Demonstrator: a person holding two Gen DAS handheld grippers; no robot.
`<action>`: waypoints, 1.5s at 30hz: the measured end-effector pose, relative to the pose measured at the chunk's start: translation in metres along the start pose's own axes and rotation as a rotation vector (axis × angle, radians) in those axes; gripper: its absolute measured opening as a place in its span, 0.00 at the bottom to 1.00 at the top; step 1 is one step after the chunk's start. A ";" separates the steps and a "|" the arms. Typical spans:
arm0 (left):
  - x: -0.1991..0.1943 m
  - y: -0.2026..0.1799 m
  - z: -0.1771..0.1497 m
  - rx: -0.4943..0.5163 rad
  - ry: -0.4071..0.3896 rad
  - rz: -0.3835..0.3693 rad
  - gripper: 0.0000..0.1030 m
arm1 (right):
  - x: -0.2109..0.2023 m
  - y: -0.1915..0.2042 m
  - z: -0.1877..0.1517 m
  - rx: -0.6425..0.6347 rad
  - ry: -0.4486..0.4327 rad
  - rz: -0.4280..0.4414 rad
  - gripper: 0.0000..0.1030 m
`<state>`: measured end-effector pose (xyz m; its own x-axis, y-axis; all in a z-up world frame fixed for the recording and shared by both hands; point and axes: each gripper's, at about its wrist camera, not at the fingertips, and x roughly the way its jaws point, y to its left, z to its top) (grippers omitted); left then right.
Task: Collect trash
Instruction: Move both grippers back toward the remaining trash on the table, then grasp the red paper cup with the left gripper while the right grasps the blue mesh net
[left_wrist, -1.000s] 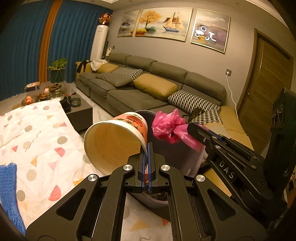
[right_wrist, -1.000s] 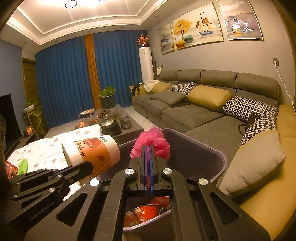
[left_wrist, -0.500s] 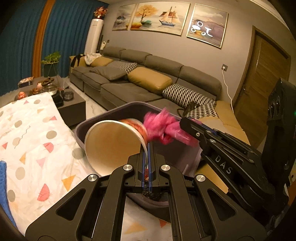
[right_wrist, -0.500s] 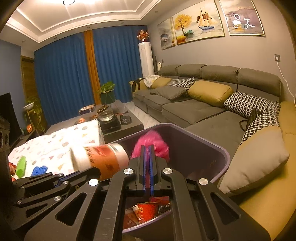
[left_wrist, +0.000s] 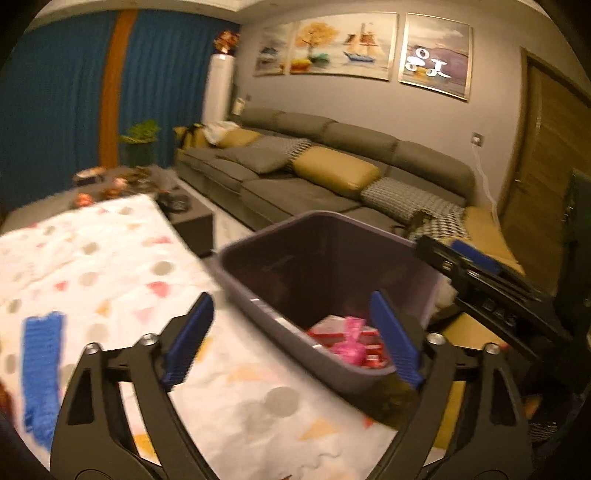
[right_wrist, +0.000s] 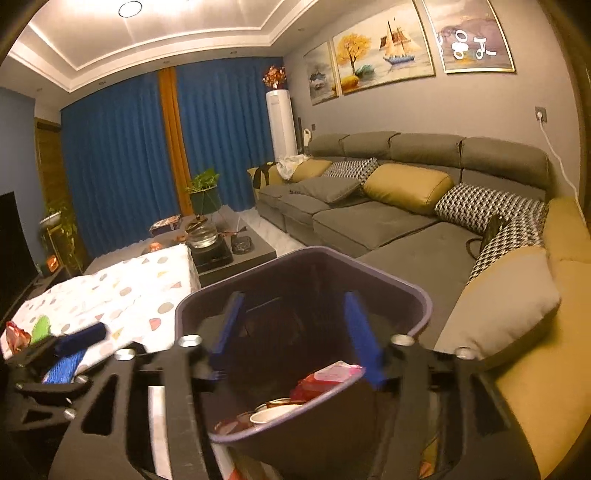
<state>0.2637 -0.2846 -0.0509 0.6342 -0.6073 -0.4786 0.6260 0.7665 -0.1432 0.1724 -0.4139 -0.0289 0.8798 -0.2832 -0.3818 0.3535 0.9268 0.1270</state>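
A dark purple trash bin (left_wrist: 258, 306) stands beside the table, just ahead of both grippers. Inside it lie a pink plastic bag (left_wrist: 349, 347), red wrappers and a paper cup (right_wrist: 273, 413). My left gripper (left_wrist: 291, 332) hangs over the bin's near rim; its jaws are opening wide and nothing is between them. My right gripper (right_wrist: 295, 325) is over the bin's mouth (right_wrist: 421, 295), jaws also opening, with nothing between them. Each gripper shows in the other's view, the right one (left_wrist: 469, 266) at the bin's far right, the left one (right_wrist: 74, 343) at the left edge.
A table under a white patterned cloth (left_wrist: 110, 266) lies left of the bin, with a blue cloth (left_wrist: 40, 369), a green item (right_wrist: 40, 326) and a red wrapper (right_wrist: 14, 336) on it. A grey sofa (right_wrist: 369, 221) is behind, a dark coffee table (right_wrist: 236, 251) beyond.
Both grippers have gone from shut to open. The paper cup left the left gripper and the pink bag left the right one; both now lie in the bin. The left gripper swung left.
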 end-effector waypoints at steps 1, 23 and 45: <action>-0.010 0.003 -0.001 -0.002 -0.018 0.026 0.89 | -0.007 0.003 -0.002 -0.010 -0.010 -0.008 0.67; -0.181 0.139 -0.069 -0.177 -0.079 0.557 0.94 | -0.065 0.130 -0.040 -0.168 0.009 0.213 0.85; -0.163 0.226 -0.093 -0.289 0.072 0.544 0.94 | -0.061 0.234 -0.074 -0.266 0.093 0.313 0.85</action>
<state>0.2591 0.0072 -0.0858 0.7896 -0.1059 -0.6045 0.0671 0.9940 -0.0865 0.1777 -0.1617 -0.0434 0.8949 0.0347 -0.4450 -0.0319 0.9994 0.0139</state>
